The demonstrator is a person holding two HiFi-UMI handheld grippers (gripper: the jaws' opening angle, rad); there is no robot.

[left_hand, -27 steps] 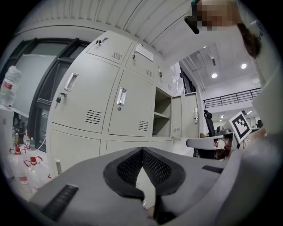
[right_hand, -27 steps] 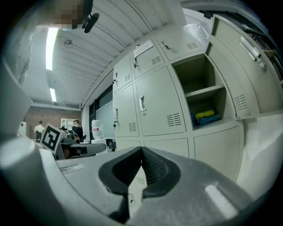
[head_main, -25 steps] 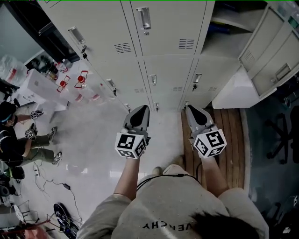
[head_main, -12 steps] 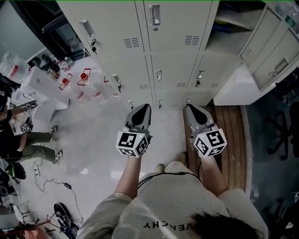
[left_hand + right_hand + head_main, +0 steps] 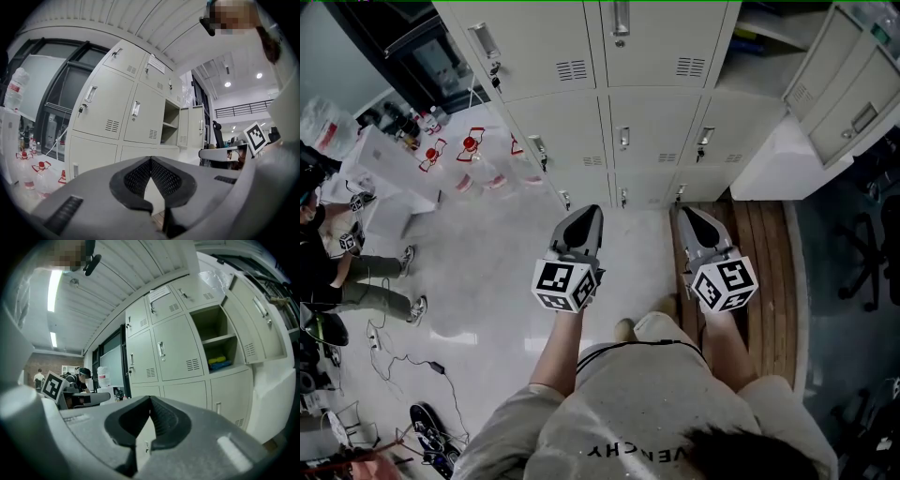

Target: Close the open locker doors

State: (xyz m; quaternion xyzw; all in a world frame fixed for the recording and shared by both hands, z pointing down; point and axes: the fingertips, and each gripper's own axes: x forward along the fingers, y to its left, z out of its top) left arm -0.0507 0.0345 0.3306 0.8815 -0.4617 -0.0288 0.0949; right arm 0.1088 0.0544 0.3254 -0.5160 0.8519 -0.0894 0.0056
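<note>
Door [image 5: 851, 98] open, ahead-right of R hand-held gripper [image 5: 694, 217] | L hand-held gripper [image 5: 580, 217] + R closed

We wear a light grey, short-sleeved T-shirt [image 5: 647, 408] with dark lettering [image 5: 639, 455] across the front and a thin dark cable [image 5: 623, 345] along its hem. Our left gripper [image 5: 583, 214] and right gripper [image 5: 690, 216] are pale grey tapered shells. Each bears a cube [image 5: 565, 286] with black-and-white square markers, and the pads [image 5: 136, 177] are black and ribbed.
</note>
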